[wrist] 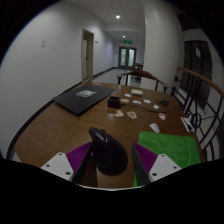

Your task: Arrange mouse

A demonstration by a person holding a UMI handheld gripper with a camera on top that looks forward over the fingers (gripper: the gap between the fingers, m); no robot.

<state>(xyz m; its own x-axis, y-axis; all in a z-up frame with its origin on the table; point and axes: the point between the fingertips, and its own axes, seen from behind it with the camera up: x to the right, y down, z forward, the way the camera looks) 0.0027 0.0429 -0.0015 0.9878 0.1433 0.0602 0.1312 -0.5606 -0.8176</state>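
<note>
Long brown wooden table (pixel 60 125) carries a green rectangular mat (pixel 175 150). My tongs (pixel 108 163) pinch the black curved plastic mouse (pixel 104 147) between both pads. Risk: its rounded shell slipping out, since the hold sits low.

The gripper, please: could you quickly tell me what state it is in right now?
Gripper: shut on the black mouse, held between its jaws above the wooden table.

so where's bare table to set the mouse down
The gripper is shut on the mouse. Bare table lies ahead and to the left, between the fingers and the laptop. It is crowded to the right: the green cloth, then small white items further on.
</note>
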